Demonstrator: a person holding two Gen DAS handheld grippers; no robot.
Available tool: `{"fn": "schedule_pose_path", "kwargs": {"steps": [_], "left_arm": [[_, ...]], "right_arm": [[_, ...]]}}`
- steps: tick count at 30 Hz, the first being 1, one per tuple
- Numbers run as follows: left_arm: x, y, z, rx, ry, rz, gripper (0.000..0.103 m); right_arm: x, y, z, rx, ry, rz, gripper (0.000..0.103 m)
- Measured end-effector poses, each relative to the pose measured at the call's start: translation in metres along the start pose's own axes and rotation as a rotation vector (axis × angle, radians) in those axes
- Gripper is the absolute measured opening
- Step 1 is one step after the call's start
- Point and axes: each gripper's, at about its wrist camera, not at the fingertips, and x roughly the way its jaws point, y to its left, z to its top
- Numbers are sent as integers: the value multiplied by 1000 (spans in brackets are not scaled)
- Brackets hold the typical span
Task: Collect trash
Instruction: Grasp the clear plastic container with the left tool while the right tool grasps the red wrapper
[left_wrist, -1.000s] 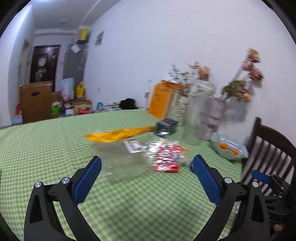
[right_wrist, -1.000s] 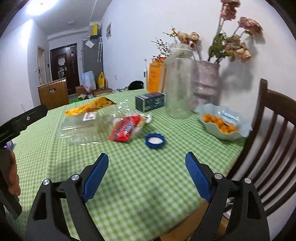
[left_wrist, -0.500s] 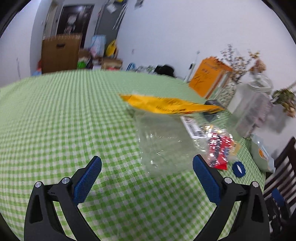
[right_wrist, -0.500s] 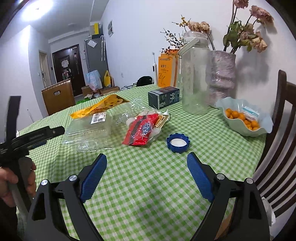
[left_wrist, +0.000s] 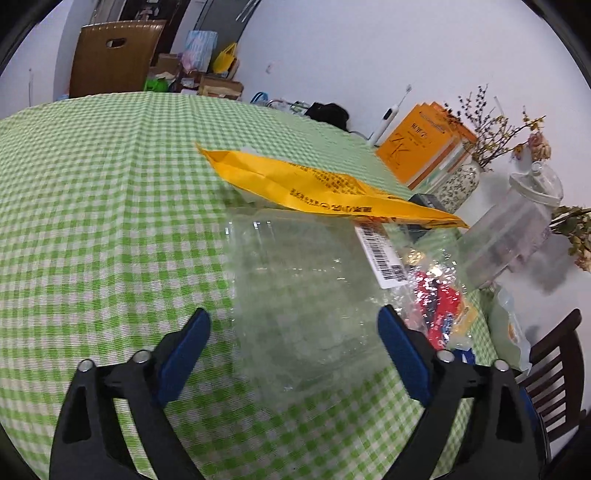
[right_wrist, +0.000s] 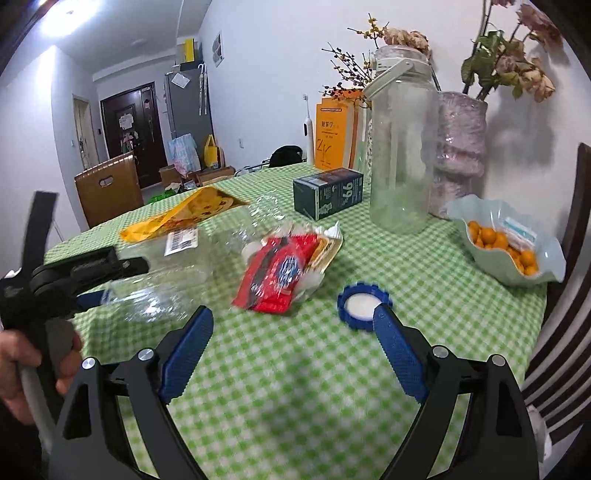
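A clear plastic clamshell box (left_wrist: 303, 295) with a barcode label lies on the green checked cloth. My left gripper (left_wrist: 293, 332) straddles its near end. The jaws are closing with the box between them, and the left pad stands apart from it. A yellow bag (left_wrist: 314, 184) lies beyond the box, and a red snack wrapper (left_wrist: 439, 306) lies to its right. My right gripper (right_wrist: 291, 325) hovers open and empty in front of the red wrapper (right_wrist: 280, 273) and a blue bottle cap (right_wrist: 364, 304). A hand holds the left gripper (right_wrist: 103, 284) at the clear box (right_wrist: 166, 273).
A dark carton (right_wrist: 328, 192), a tall clear jar (right_wrist: 402, 155), a vase of dried flowers (right_wrist: 461, 147) and orange books (right_wrist: 332, 129) stand at the back. A bowl of orange fruit (right_wrist: 509, 243) sits at the right, by a wooden chair (right_wrist: 565, 295).
My left gripper has dipped and rolled toward the clear box, which now lies between its narrowing jaws. The right gripper has moved closer to the red wrapper and blue cap.
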Motion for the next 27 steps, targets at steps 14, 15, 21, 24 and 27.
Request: {"fn": "schedule_pose_path", "kwargs": {"steps": [14,15,21,24,27], "left_arm": [[-37,-9,21,54,-20,-135,25],[-40,-10,24,58,-29,-142,24],[-50,-13,31,98,-60,-133,23],[-57,-16,33,102,-60,-162,22],[-70,-26,32,131,-83,-197,20]], "right_arm": [[88,-14,48,70,64,85,63],[92,-13,50,66,73,88,62],[107,3,42,21,207,58,6],[85,-1,40,52,180,60,0],[55,-6,42,56,133,40,0]]}}
